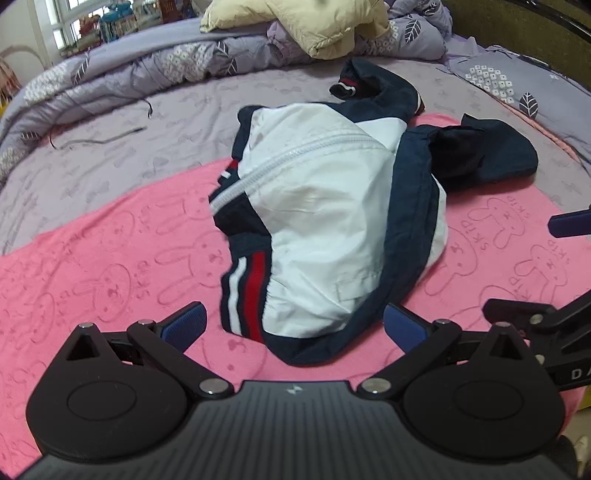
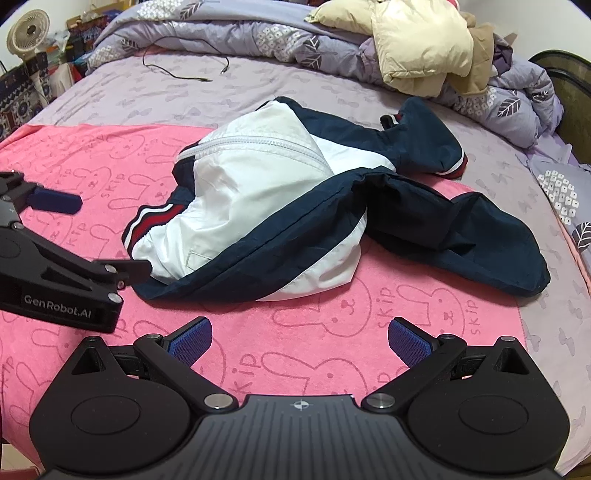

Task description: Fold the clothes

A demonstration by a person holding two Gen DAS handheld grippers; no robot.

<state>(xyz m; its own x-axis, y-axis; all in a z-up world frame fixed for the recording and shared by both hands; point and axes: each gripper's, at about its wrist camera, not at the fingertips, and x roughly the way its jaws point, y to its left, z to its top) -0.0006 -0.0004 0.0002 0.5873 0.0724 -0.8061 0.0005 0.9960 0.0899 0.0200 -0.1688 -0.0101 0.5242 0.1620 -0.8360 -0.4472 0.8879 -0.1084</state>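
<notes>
A white and navy jacket [image 1: 332, 221] with a red-striped hem and a white zip lies crumpled on a pink rabbit-print towel [image 1: 110, 258]. In the left wrist view my left gripper [image 1: 295, 325] is open, and the striped hem lies between its blue pads without being pinched. The right wrist view shows the jacket [image 2: 258, 192], its navy sleeves spread to the right. There the left gripper [image 2: 109, 234] comes in from the left, one finger at the hem. My right gripper [image 2: 299, 339] stands open over bare towel [image 2: 295, 325], just short of the jacket's near edge.
The towel lies on a lavender bed sheet [image 2: 147, 96]. A rumpled leaf-print quilt [image 2: 288, 44] and a cream padded garment [image 2: 421, 48] are heaped at the back. A thin cable [image 2: 184, 74] lies on the sheet. A small fan [image 2: 29, 27] stands far left, a dark headboard [image 2: 569, 92] on the right.
</notes>
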